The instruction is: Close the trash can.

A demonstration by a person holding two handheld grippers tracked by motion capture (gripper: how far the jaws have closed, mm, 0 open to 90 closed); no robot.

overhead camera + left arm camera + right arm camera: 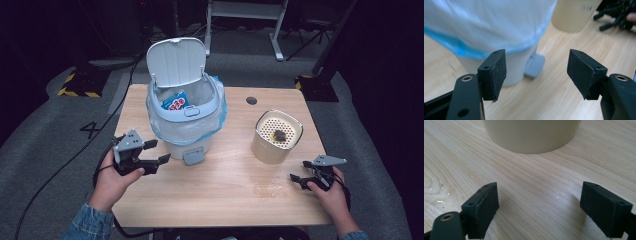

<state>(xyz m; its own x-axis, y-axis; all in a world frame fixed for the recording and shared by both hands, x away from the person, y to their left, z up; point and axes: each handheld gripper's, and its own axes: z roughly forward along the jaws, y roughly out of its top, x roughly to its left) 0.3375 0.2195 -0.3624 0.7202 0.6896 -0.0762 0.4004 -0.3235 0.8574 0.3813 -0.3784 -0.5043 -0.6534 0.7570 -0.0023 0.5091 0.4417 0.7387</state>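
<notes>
The bin (184, 117), lid up and lined with a bag (220, 112), stands at 11 o'clock on the counter (225, 185). The left gripper (152, 152) hangs at its 8 o'clock, jaws wide and empty. The right gripper (300, 172), jaws also wide with nothing between, rests at 4 o'clock of the cream pot (276, 136).
</notes>
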